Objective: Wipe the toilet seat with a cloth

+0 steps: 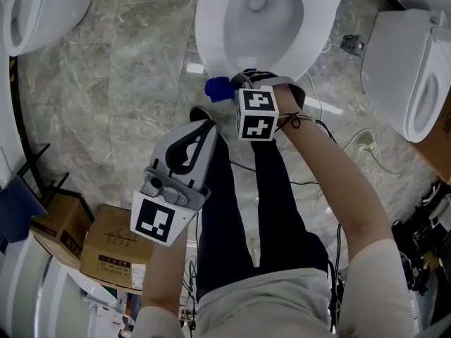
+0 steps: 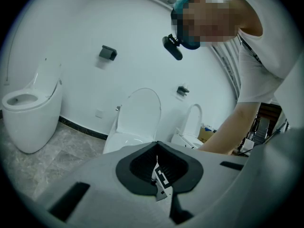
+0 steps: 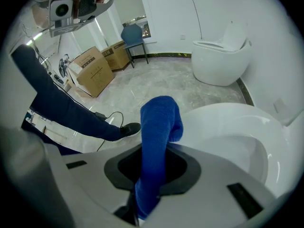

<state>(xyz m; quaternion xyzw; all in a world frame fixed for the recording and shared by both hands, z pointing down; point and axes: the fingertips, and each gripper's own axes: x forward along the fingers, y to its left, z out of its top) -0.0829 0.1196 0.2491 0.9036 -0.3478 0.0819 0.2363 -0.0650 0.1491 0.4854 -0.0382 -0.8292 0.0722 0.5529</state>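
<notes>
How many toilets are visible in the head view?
3: the top-left toilet, the centre toilet beside the blue cloth, the right toilet. White shapes at the edges may be more.

Grey veined marble floor (image 1: 127, 62), plain white wall (image 2: 71, 27) with a black skirting strip (image 2: 80, 129). Two brown cardboard boxes (image 3: 90, 72) stand beside a blue chair (image 3: 133, 34).

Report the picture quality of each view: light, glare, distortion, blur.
Head view: even light, sharp, with bright glare patches on the marble floor. Left gripper view: strong fisheye bend, dark corners, a mosaic patch laid over part of the person. Right gripper view: the same bend and dark corners, the blue cloth crisp and free of glare.
</notes>
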